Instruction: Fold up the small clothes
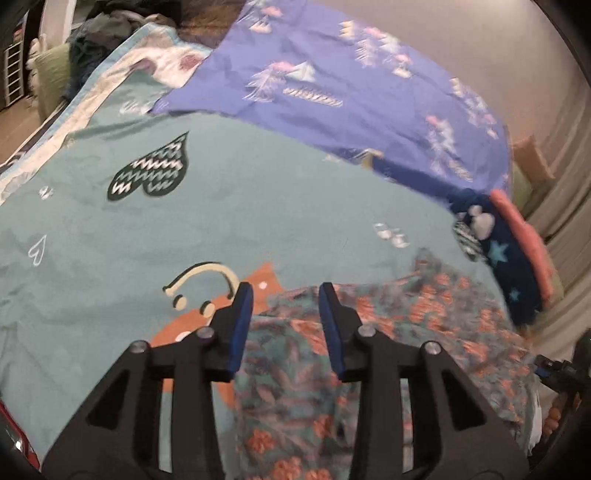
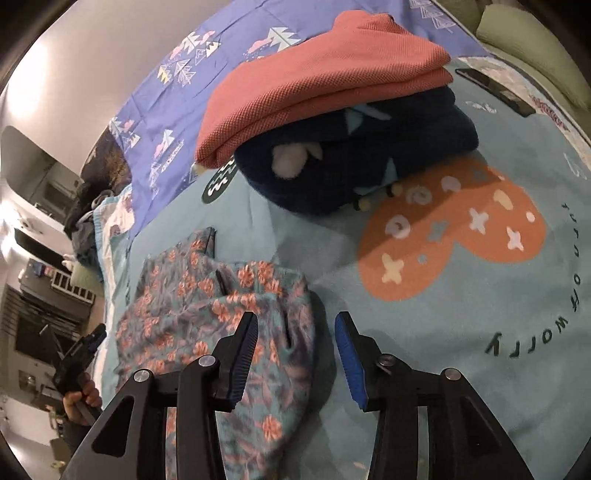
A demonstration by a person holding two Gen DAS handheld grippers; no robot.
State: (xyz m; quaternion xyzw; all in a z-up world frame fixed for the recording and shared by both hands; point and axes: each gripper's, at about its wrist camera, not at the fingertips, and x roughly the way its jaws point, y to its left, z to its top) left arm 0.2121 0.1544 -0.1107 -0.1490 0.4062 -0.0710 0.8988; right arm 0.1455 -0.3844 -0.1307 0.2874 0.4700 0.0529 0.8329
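**Floral garment under two parted tools on the bed**

The floral garment (image 2: 207, 325), a small piece of teal cloth printed with coral flowers and dusky leaves, lies crumpled on the teal blanket (image 1: 258, 206) that covers the bed. In the right wrist view the right tool (image 2: 295, 325) hangs above the garment's right-hand edge with its blue-padded fingers apart and nothing between them; one finger sits over the cloth, the other over bare blanket. In the left wrist view the left tool (image 1: 286, 295) is likewise spread wide and empty, with the garment (image 1: 332, 369) showing in the gap and stretching away beneath both fingers. Whether either tool touches the cloth cannot be told.

Beyond the garment, farther from the right tool, a stack of folded clothes rests on the blanket: a coral knit piece (image 2: 317, 81) on top of a dark navy fleece piece (image 2: 369, 162) with pale star shapes. Beside that stack the blanket carries a large orange heart print (image 2: 454, 236). A purple sheet (image 1: 351, 85) with tree motifs lies past the stack, and a pile of dark laundry (image 1: 107, 29) sits at the bed's far corner.

The garment is rumpled, its upper part bunched in folds and a dark seam edge showing.
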